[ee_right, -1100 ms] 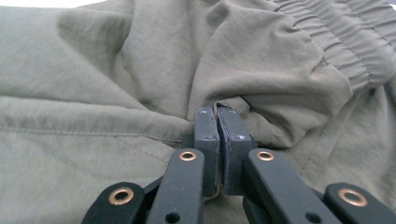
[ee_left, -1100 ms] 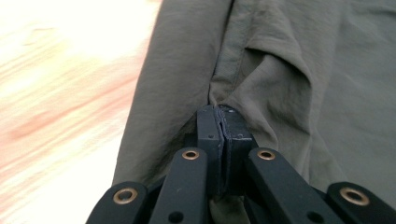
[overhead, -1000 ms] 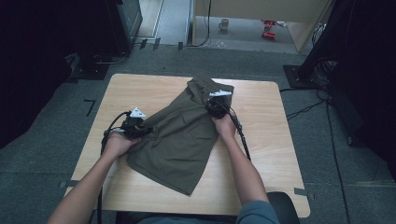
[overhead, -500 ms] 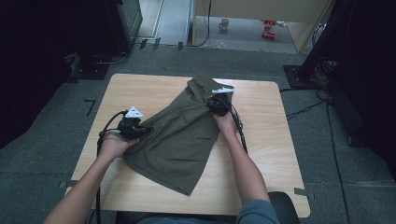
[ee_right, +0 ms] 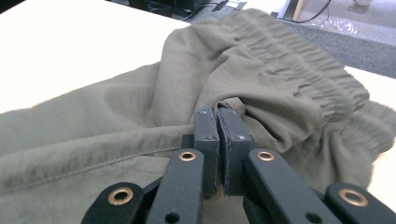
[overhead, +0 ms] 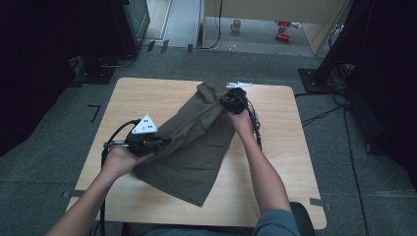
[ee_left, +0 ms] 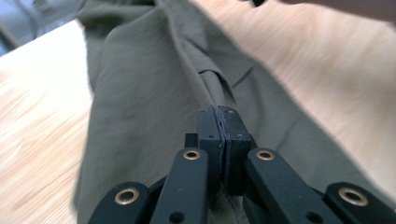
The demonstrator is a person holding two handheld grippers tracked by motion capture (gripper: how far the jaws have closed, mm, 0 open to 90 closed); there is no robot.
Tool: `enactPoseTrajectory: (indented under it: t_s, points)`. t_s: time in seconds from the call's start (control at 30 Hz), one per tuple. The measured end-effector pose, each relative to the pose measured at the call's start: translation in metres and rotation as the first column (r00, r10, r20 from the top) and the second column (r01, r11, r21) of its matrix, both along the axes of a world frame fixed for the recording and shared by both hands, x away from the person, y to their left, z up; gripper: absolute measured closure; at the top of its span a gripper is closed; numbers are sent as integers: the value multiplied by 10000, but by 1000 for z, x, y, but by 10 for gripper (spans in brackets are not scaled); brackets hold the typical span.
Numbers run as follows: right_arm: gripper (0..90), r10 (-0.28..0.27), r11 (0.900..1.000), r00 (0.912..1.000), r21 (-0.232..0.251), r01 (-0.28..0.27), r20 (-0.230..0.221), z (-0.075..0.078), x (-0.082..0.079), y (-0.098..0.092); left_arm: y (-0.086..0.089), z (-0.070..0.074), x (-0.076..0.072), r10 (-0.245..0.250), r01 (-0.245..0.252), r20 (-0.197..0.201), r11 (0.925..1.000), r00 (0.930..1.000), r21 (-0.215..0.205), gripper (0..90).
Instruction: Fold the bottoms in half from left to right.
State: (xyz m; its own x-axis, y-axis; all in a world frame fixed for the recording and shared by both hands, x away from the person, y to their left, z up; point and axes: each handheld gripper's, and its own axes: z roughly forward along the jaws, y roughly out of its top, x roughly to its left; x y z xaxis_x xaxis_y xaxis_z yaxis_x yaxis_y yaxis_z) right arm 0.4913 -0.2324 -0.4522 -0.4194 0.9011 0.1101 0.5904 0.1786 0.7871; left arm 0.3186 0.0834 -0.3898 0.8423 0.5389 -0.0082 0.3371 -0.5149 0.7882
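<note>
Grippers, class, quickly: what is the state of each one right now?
Left gripper: closed on a fold of the olive-green fabric shorts.
Right gripper: closed on the same shorts near the elastic waistband.

No text, label, brand, number or sign can be read anywhere.

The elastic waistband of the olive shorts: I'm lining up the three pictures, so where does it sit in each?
High view: the waistband is at the garment's far end, just left of the right gripper.
Left gripper view: the top of the picture, blurred; the band itself cannot be made out.
Right gripper view: the waistband runs across the upper right, beyond the shut jaws.
Shared landmark: the pale wooden table.
</note>
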Motion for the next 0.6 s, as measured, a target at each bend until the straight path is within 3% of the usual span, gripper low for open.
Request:
enactPoseTrajectory:
  t_s: [0.17, 0.33, 0.6]
  points:
    - [867, 106, 9997, 9998, -209, -102, 191, 10, -2, -6, -18, 3, -10, -462, 461, -103, 9989, 9989, -112, 898]
    - [853, 223, 9971, 9990, -718, -251, -392, 4, -3, -18, -43, -6, -16, -972, 958, -537, 9950, 9938, -290, 897]
    - [838, 129, 9963, 9968, -838, -195, -784, -4, 0, -25, -69, -26, -20, -1286, 1269, -1005, 9917, 9866, -224, 894]
